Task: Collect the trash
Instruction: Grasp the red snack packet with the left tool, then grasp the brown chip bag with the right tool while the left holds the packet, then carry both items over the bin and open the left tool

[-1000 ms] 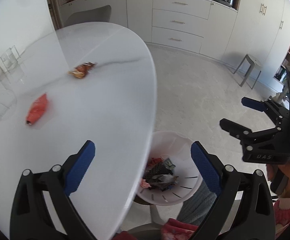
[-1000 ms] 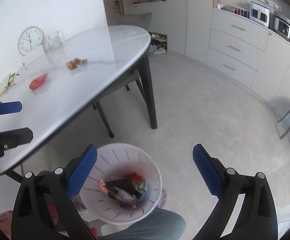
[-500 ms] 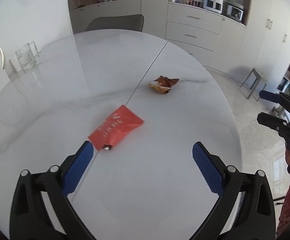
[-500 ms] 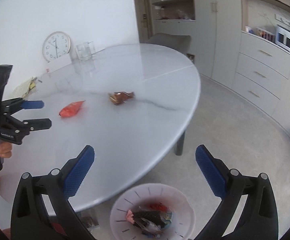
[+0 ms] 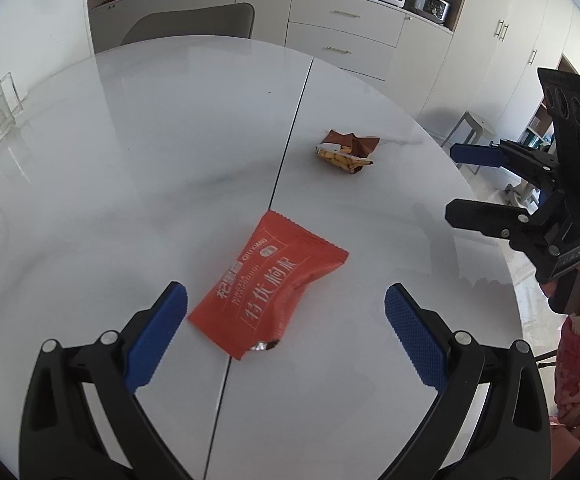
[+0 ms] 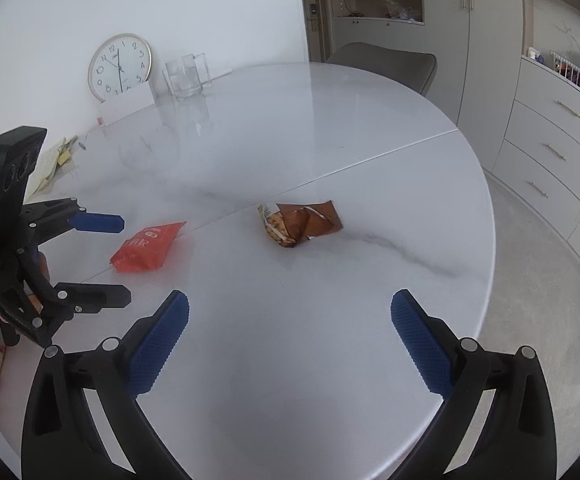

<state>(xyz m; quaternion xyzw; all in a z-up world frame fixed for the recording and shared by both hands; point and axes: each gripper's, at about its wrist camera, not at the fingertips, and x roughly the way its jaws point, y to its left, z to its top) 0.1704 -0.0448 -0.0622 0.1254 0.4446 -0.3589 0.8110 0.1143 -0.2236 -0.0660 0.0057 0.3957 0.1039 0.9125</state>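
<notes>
A red snack packet (image 5: 270,284) lies flat on the white marble table (image 5: 170,140), just ahead of and between the tips of my open, empty left gripper (image 5: 286,312). It also shows in the right wrist view (image 6: 148,246). A crumpled brown-and-orange wrapper (image 5: 345,151) lies farther out on the table; in the right wrist view the wrapper (image 6: 299,224) sits ahead of my open, empty right gripper (image 6: 290,320). The right gripper shows at the right in the left wrist view (image 5: 469,184); the left gripper shows at the left in the right wrist view (image 6: 110,260).
A glass jar (image 6: 186,76), a wall clock (image 6: 118,66) and some papers (image 6: 56,156) stand at the table's far side by the wall. A grey chair (image 5: 194,24) is behind the table. Cabinets and drawers (image 5: 341,40) line the room.
Both grippers have swung up from the bin beside the table to over the tabletop. The left gripper has closed in on the red packet. The bin is out of view.
</notes>
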